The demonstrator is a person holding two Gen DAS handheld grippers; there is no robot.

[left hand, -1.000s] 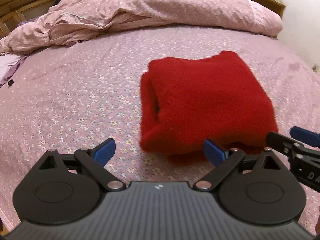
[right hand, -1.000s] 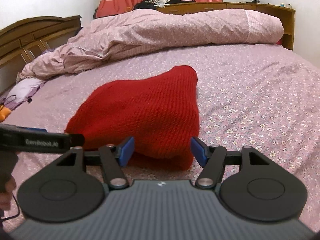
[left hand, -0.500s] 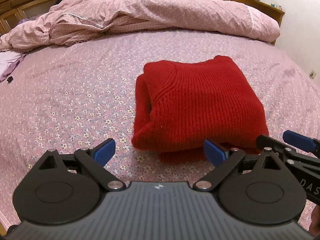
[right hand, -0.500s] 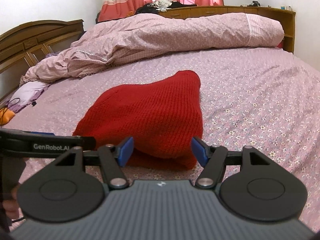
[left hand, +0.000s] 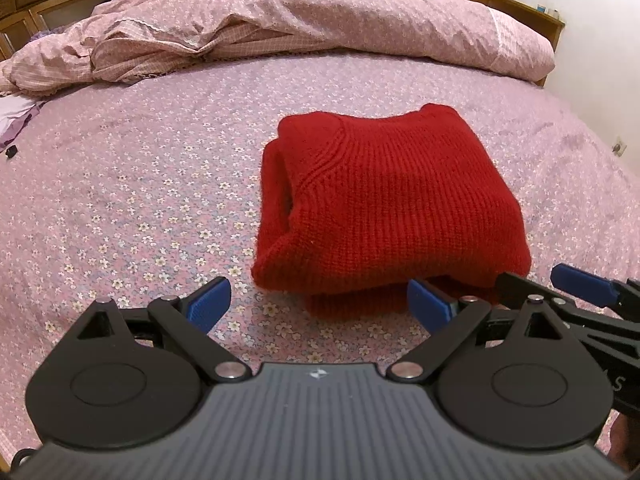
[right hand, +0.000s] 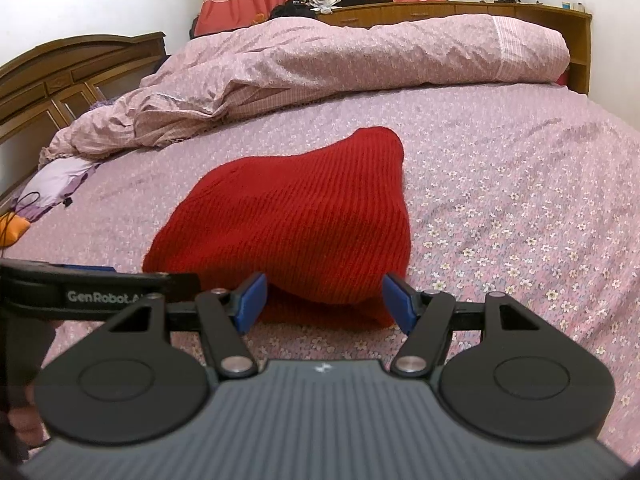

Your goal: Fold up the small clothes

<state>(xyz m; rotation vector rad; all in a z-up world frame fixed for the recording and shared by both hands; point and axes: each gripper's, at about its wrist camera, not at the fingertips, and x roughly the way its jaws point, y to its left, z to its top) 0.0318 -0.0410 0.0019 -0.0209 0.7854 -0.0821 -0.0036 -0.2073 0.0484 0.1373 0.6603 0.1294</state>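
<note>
A red knitted sweater [left hand: 392, 200] lies folded into a thick bundle on the floral pink bedsheet [left hand: 132, 184]. My left gripper [left hand: 320, 304] is open just short of the bundle's near edge, with nothing between its blue pads [left hand: 210, 302]. In the right wrist view the same sweater [right hand: 296, 224] lies straight ahead. My right gripper [right hand: 324, 302] is open too, its blue pads [right hand: 250, 300] on either side of the sweater's near lower edge without pressing it. The right gripper's fingers also show at the right edge of the left wrist view.
A crumpled pink duvet [left hand: 304, 20] lies across the far side of the bed. A wooden headboard [right hand: 60, 80] stands at the left, with lilac cloth [right hand: 60, 184] and an orange object [right hand: 12, 228] near it. A wooden shelf [right hand: 460, 10] runs along the back.
The sweater sits a little farther from both cameras and slightly lower in the right wrist view. Both grippers stay open.
</note>
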